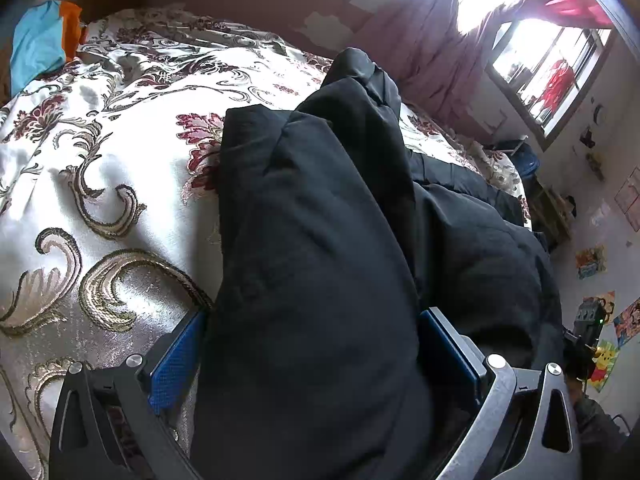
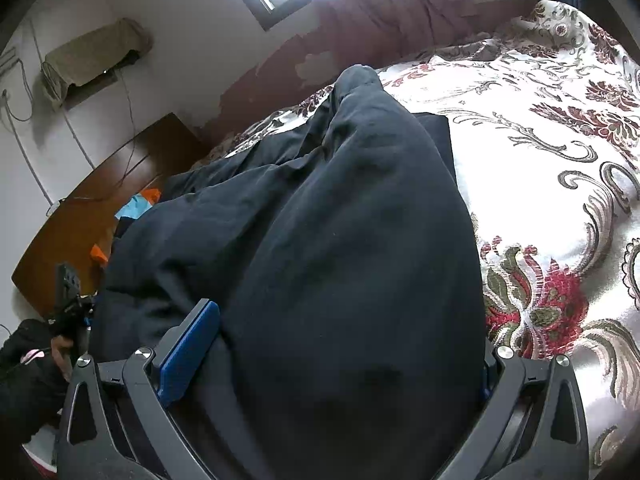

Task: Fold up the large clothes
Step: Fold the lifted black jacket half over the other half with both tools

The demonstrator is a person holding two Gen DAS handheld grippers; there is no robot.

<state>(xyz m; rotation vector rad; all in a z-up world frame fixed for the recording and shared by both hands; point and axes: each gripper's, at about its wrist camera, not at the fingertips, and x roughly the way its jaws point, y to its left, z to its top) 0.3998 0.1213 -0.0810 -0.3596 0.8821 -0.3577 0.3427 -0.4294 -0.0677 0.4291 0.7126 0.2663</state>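
Observation:
A large black padded garment (image 1: 320,208) lies bunched across the floral bedspread (image 1: 100,168). A thick fold of it fills the gap between the blue pads (image 1: 176,364) of my left gripper (image 1: 312,356), which is shut on it with jaws held wide by the bulk. In the right wrist view the same black garment (image 2: 352,220) runs up from my right gripper (image 2: 340,360), likewise shut on a thick fold. Its left blue pad (image 2: 188,352) shows and the right one is mostly hidden by cloth. Each view catches the other gripper at its edge.
The bedspread (image 2: 552,152) stretches wide on the outer side of each gripper. A wooden headboard (image 2: 100,216) with blue and orange cloth (image 1: 40,40) stands at one end. Pink curtains (image 1: 432,48) and bright windows are behind. A person's dark sleeve (image 2: 28,364) is at lower left.

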